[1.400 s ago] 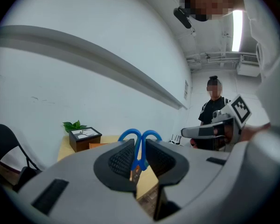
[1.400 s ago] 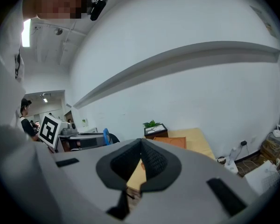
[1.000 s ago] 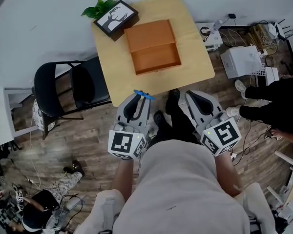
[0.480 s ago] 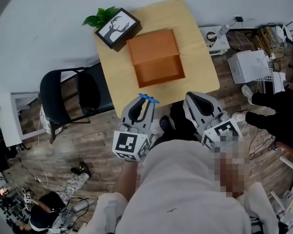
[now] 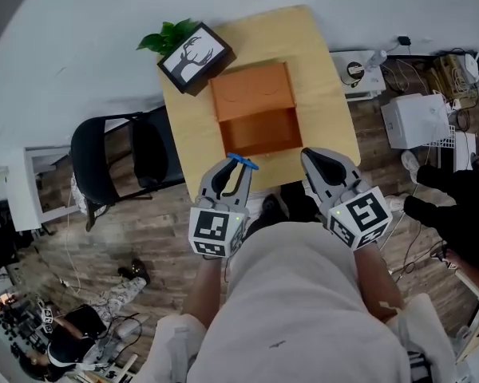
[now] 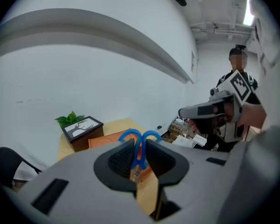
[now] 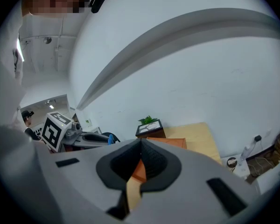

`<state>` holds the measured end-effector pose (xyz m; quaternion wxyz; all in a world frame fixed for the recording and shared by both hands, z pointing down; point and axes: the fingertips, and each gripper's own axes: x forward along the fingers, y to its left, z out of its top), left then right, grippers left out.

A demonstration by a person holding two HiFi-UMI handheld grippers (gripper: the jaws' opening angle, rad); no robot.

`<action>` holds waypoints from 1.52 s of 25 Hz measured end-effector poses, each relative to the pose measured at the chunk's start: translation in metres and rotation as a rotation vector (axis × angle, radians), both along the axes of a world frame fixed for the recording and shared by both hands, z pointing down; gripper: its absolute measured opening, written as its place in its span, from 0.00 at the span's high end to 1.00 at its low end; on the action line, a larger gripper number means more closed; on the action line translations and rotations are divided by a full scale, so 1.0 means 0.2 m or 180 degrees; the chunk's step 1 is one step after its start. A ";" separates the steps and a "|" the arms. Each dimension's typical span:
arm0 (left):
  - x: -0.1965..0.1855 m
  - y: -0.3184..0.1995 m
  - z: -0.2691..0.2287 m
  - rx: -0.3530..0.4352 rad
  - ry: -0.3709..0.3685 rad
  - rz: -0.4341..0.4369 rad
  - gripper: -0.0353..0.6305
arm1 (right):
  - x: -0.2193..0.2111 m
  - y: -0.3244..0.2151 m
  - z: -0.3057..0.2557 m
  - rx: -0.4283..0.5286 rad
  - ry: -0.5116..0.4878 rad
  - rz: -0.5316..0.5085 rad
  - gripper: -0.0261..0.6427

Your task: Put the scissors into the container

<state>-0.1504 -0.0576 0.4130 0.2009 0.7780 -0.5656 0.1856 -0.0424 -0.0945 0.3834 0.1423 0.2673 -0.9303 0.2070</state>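
Note:
Blue-handled scissors [image 6: 139,146] stick up between the jaws of my left gripper [image 5: 233,166], which is shut on them; their handles [image 5: 242,162] show at the near edge of the table in the head view. The container is an open orange-brown box [image 5: 259,128] with its lid [image 5: 251,85] folded back, lying on the light wooden table [image 5: 193,130] just beyond the left gripper. My right gripper [image 5: 321,159] hovers at the table's near right edge, jaws pressed together with nothing between them. The box [image 7: 167,142] also shows past the right jaws.
A framed deer picture [image 5: 193,57] with a green plant [image 5: 166,35] behind it stands at the table's far left corner. A black chair [image 5: 116,154] stands left of the table. White boxes [image 5: 419,118] and cables lie on the floor to the right. Another person [image 6: 235,69] stands nearby.
Both grippers have come nearer the table and the box. The left gripper still holds the scissors.

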 end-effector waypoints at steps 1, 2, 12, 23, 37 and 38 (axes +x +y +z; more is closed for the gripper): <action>0.01 -0.02 0.01 -0.0013 -0.0039 0.0003 0.83 | 0.01 -0.03 0.00 -0.0004 -0.0010 -0.0016 0.96; 0.02 -0.04 0.02 -0.0018 -0.0071 0.0001 0.83 | 0.01 -0.05 0.01 -0.0006 -0.0024 -0.0032 0.96; 0.10 -0.18 0.15 -0.0273 -0.0516 0.0061 0.83 | 0.04 -0.23 0.09 -0.0027 -0.0069 -0.0232 0.96; 0.17 -0.28 0.28 -0.0464 -0.0828 0.0326 0.83 | 0.03 -0.28 0.17 -0.0124 -0.0047 -0.0231 0.96; 0.24 -0.38 0.60 -0.0737 -0.1177 0.0865 0.83 | 0.12 -0.32 0.23 -0.0193 0.0032 0.0020 0.96; 0.23 -0.38 0.63 -0.0758 -0.1221 0.0893 0.83 | 0.12 -0.32 0.24 -0.0200 0.0046 0.0038 0.96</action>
